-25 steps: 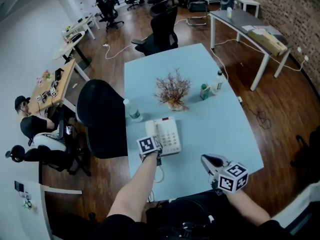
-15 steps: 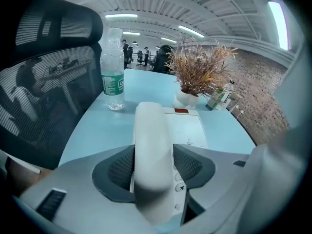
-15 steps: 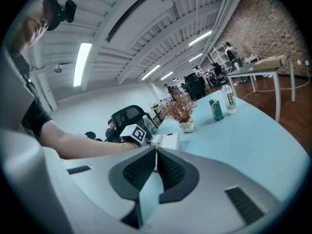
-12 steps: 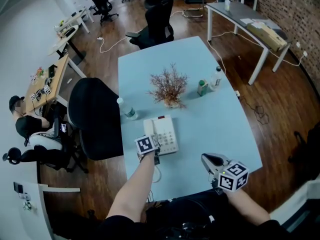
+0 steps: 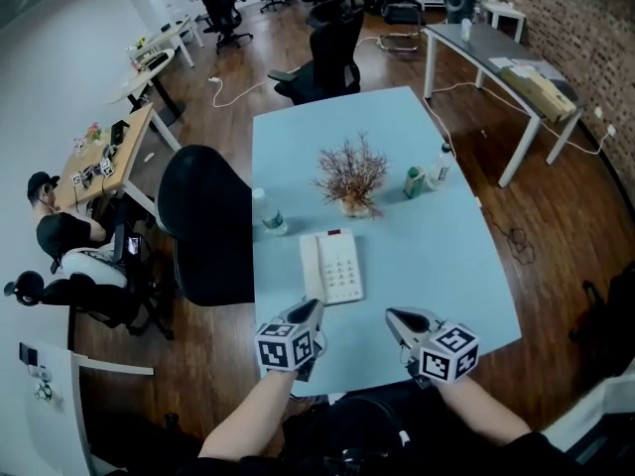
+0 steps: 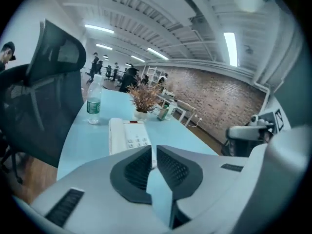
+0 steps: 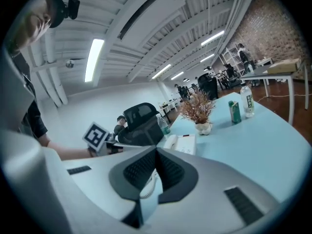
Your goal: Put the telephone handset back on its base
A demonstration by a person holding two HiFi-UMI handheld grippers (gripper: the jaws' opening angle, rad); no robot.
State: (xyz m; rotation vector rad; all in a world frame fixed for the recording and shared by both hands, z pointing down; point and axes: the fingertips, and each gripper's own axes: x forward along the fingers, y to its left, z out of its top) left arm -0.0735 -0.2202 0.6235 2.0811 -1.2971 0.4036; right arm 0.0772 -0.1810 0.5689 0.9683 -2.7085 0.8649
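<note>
The white telephone (image 5: 337, 267) lies in the middle of the light blue table (image 5: 446, 256). Its handset (image 5: 311, 269) rests along the left side of the base. The phone also shows in the left gripper view (image 6: 127, 135) and the right gripper view (image 7: 183, 143). My left gripper (image 5: 310, 311) hovers near the table's front edge, short of the phone. Its jaws are closing to a thin slit with nothing between them (image 6: 153, 152). My right gripper (image 5: 397, 317) is level with it on the right, shut and empty (image 7: 156, 152). A coiled cord (image 7: 147, 185) shows beyond the right jaws.
A dried plant in a pot (image 5: 349, 175) stands behind the phone. A water bottle (image 5: 266, 213) is at the table's left edge, a green carton (image 5: 413, 181) and a clear bottle (image 5: 440, 165) at the right. A black office chair (image 5: 208, 221) stands against the left side.
My left gripper has drawn back from the phone's near left corner to the table's front edge. The handset stays on the base. The right gripper has barely moved.
</note>
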